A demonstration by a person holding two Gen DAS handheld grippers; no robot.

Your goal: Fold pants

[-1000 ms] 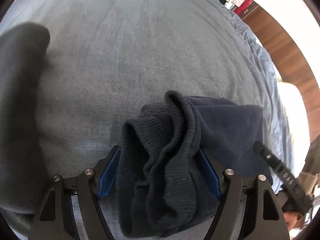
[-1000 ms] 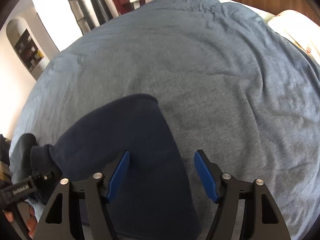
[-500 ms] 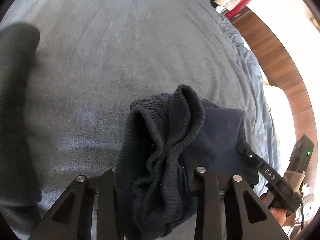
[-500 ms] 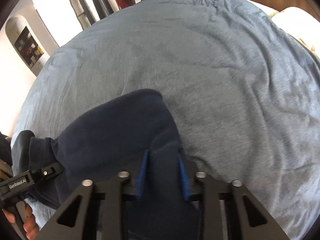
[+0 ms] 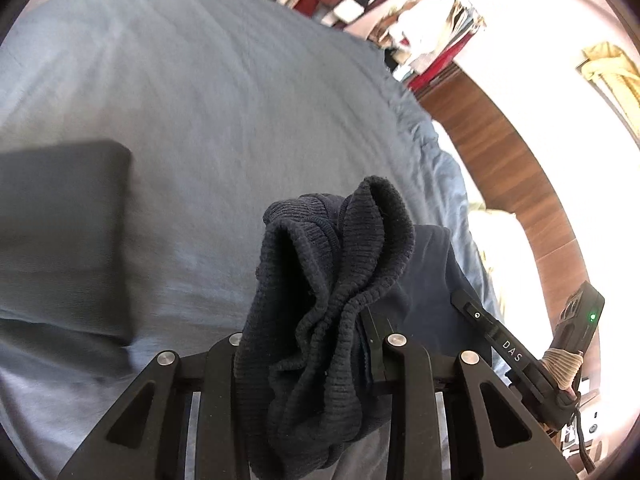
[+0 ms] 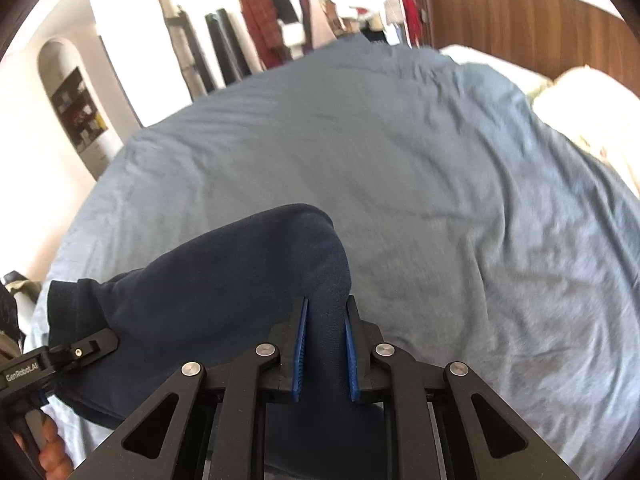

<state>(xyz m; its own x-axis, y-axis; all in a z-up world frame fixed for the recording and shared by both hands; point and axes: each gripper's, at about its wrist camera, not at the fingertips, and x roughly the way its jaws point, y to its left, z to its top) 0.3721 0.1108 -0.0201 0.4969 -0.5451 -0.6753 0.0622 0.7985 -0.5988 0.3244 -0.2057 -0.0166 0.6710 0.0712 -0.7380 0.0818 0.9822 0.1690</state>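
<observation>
Navy pants (image 6: 224, 280): lower centre of both wrist views, lifted at both ends above a blue-grey bedspread (image 6: 440, 184). Ribbed knit end (image 5: 332, 304) bunched and standing up at lower centre of the left wrist view, spilling forward over the fingers. Smooth leg section running from lower centre toward the lower left in the right wrist view, curving over in a rounded fold at mid-frame. Left gripper (image 5: 312, 344): clenched on the ribbed end, black fingers pressed against the cloth on both sides, blue pads hidden by fabric. Right gripper (image 6: 325, 344): clenched on the leg fabric, a narrow strip of navy cloth pinched between the two blue pads (image 6: 301, 352). Right gripper also visible at lower right of the left wrist view, lit green indicator on its body; left gripper visible at lower left of the right wrist view, held by a bare hand (image 6: 50, 452). Dark folded garment (image 5: 60, 232) lying flat on the bedspread at left of the left wrist view, well apart from the pants. Wooden headboard (image 6: 532, 28) at upper right, pale pillow (image 6: 592, 104) just below it. Hanging clothes (image 6: 280, 12) along the top edge, blurred.
</observation>
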